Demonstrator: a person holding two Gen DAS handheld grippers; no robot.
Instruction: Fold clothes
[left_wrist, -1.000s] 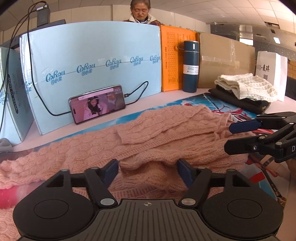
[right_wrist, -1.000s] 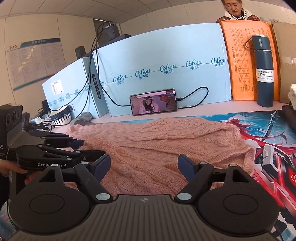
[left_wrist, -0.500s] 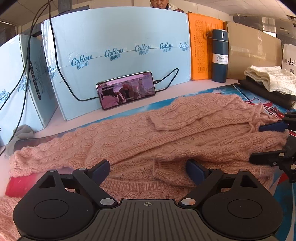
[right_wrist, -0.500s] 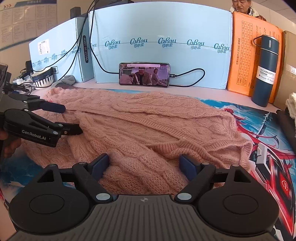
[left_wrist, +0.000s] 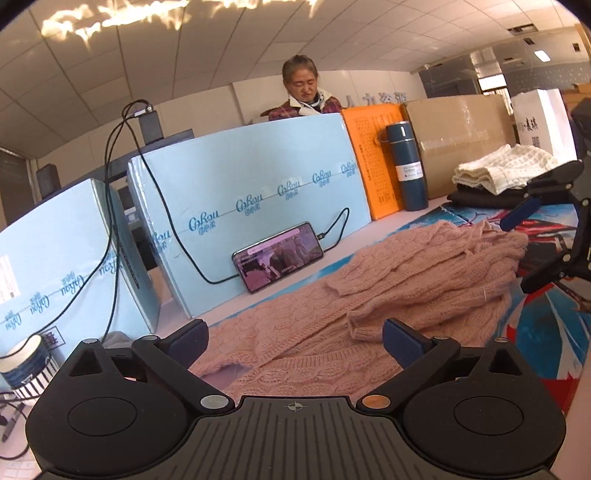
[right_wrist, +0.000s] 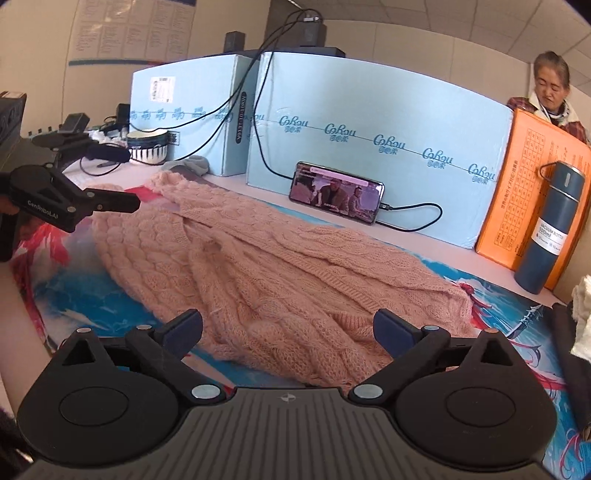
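I have both grippers hovering over the pink cable-knit sweater (right_wrist: 280, 273), which lies partly folded on the printed mat (right_wrist: 509, 306) covering the surface. From my right wrist camera, the right gripper (right_wrist: 288, 328) has its fingers (right_wrist: 393, 328) spread wide with nothing between them, just above the near hem of the sweater. A sleeve is laid diagonally across the body of the garment, and the far end of the knit reaches toward the grey cloth beside the blue cartons.

From my left wrist camera, the left gripper (left_wrist: 295, 338) is likewise released, its fingers (left_wrist: 400, 339) wide apart and empty, poised over the sweater's edge, where a ribbed cuff sits just ahead of the right-hand finger. The sweater (left_wrist: 406, 280) bunches into thicker folds toward the right gripper (left_wrist: 532, 251), which shows at the frame's right edge, open and near the knit's far end; I cannot tell whether it touches it.

Behind the garment a smartphone (right_wrist: 336, 192) leans against a light blue carton (right_wrist: 388, 122), playing video, with a black cable plugged in. An orange board (right_wrist: 524, 177) stands next to the carton, and a dark blue vacuum bottle (right_wrist: 550, 225) stands upright in front of it. A stack of folded clothes (left_wrist: 506, 177), cream knit on top of black, rests on the surface well beyond the sweater. A striped bowl (right_wrist: 147, 146) sits near the left cartons.
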